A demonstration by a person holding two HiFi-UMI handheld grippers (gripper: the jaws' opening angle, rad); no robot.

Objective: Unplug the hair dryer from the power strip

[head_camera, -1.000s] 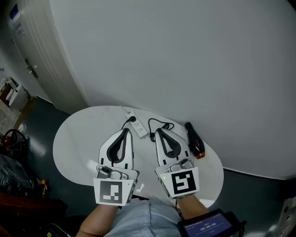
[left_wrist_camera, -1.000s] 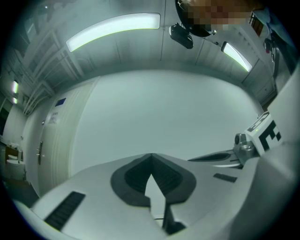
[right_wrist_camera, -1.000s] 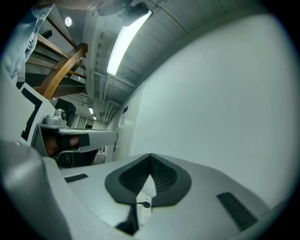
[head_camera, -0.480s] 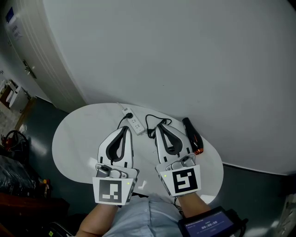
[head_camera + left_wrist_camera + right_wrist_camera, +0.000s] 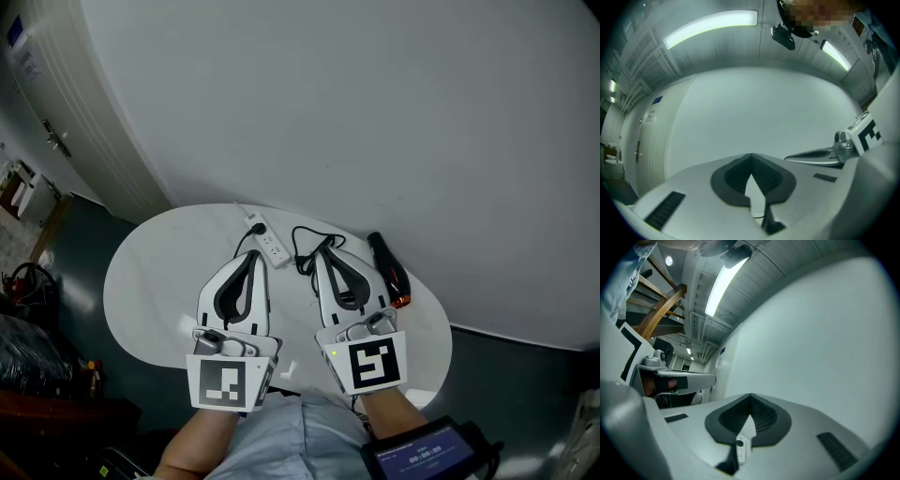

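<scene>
Two grippers hover side by side over a white oval counter (image 5: 141, 281), both pointing away from the person toward a pale wall. The left gripper (image 5: 252, 260) has its jaws brought together at the tips, with nothing caught between them. The right gripper (image 5: 326, 260) is closed the same way and is also empty.

A white power strip (image 5: 267, 242) lies on the counter just beyond the two tips, set at an angle, closer to the left gripper. A black plug (image 5: 257, 228) sits in it near its far end. Loose black cord (image 5: 307, 251) lies in a tangle between the strip and the right gripper's tip.

The black hair dryer (image 5: 386, 267) lies flat on the counter just to the right of the right gripper, near the counter's far edge, with its orange-tinted end toward the person. Neither gripper touches the dryer. In the right gripper view, the strip shows through the gap under the closed tips.
</scene>
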